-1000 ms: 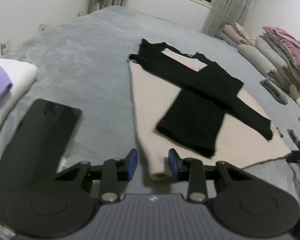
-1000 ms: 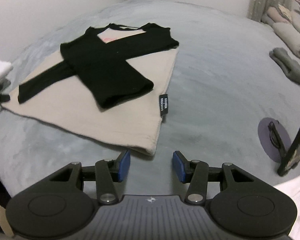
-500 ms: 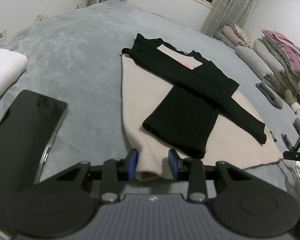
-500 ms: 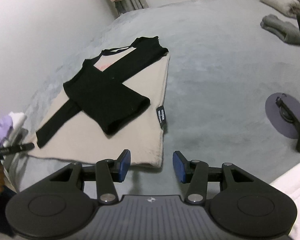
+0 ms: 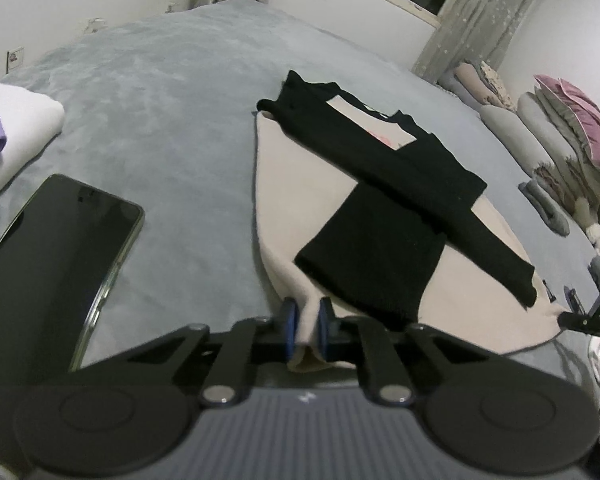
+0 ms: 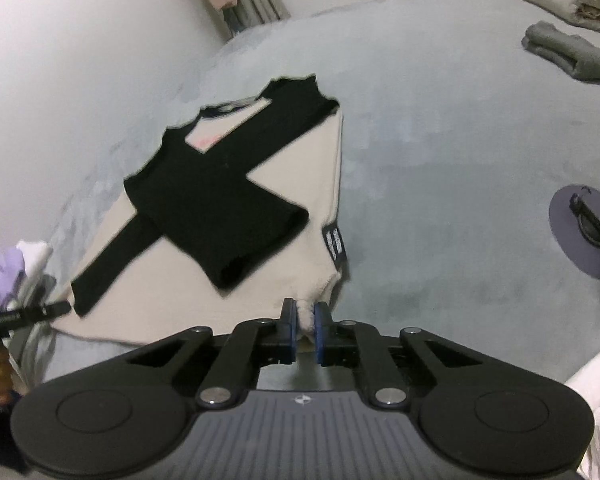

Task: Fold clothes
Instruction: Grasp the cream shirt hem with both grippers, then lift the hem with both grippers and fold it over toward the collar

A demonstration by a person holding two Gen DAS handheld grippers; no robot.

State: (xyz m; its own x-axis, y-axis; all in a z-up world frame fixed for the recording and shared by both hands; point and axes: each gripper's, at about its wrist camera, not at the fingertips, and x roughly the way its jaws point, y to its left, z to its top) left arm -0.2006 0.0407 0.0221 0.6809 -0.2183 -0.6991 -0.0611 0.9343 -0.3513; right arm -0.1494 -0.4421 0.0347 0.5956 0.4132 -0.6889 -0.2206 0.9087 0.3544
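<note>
A beige shirt (image 5: pixel 284 200) with black sleeves (image 5: pixel 380 248) folded across its front lies flat on the grey bed; it also shows in the right wrist view (image 6: pixel 300 184). My left gripper (image 5: pixel 306 328) is shut on the shirt's near left hem corner. My right gripper (image 6: pixel 305 322) is shut on the near right hem corner, just below the black label (image 6: pixel 335 245). The other gripper's tip shows at the edge of each view.
A black phone (image 5: pixel 48 256) lies left of the shirt, with white and purple folded clothes (image 5: pixel 8 136) beyond it. Folded piles (image 5: pixel 560 148) line the bed's right side. A grey round stand base (image 6: pixel 580 236) sits to the right in the right wrist view.
Both grippers moved forward onto the shirt's near hem corners and closed on the fabric; they were open before.
</note>
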